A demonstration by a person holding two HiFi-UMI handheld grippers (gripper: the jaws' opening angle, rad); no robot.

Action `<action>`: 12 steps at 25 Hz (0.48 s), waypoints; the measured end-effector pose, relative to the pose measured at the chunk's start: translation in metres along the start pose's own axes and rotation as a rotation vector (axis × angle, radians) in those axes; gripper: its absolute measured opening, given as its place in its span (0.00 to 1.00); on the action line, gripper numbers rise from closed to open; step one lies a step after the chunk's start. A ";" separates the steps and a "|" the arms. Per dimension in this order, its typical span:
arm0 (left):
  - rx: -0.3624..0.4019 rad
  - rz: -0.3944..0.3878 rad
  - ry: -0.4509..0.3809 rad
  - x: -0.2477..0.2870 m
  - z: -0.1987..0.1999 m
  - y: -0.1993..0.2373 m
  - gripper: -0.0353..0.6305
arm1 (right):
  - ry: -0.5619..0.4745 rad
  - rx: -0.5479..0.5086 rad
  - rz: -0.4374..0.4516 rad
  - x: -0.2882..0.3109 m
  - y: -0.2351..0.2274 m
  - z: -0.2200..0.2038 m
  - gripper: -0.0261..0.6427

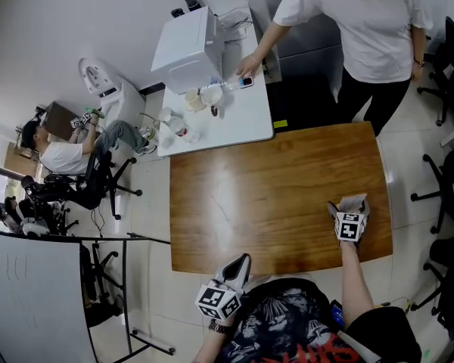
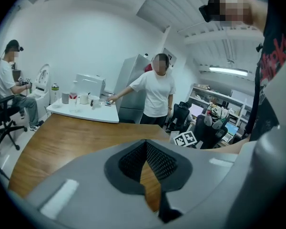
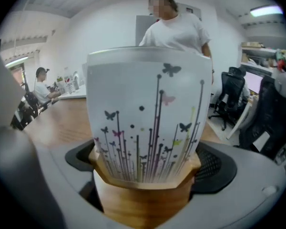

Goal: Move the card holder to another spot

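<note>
Now, frosted card holder (image 3: 148, 113), faceted wooden base (image 3: 143, 202)

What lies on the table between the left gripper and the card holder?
Nothing: in the head view, the wooden table is bare between the left gripper and the card holder.

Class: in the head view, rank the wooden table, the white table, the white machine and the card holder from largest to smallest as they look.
1. wooden table
2. white table
3. white machine
4. card holder
The gaps are plain, so no two tie.
</note>
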State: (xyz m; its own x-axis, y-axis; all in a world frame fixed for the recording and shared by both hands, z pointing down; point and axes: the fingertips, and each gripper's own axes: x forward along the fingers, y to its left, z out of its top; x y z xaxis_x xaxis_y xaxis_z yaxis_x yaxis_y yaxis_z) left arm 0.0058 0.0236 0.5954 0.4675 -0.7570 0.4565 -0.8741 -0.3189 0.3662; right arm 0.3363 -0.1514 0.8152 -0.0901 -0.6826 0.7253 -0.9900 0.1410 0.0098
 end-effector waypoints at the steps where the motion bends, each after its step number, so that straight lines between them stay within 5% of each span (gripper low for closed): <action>1: 0.012 -0.013 -0.001 0.003 0.001 0.001 0.06 | -0.014 0.036 -0.020 -0.024 -0.004 -0.006 0.90; 6: 0.037 -0.097 0.009 0.017 0.005 0.001 0.06 | -0.096 0.110 -0.097 -0.136 -0.028 -0.023 0.90; 12: 0.047 -0.169 -0.033 0.020 0.025 0.002 0.06 | -0.260 0.116 -0.211 -0.232 -0.045 0.032 0.90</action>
State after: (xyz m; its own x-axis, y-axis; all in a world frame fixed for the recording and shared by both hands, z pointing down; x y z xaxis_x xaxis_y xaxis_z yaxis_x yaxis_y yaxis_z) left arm 0.0101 -0.0068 0.5848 0.6047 -0.7081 0.3646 -0.7889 -0.4693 0.3968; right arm 0.3980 -0.0221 0.6248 0.1076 -0.8496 0.5163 -0.9942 -0.0945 0.0517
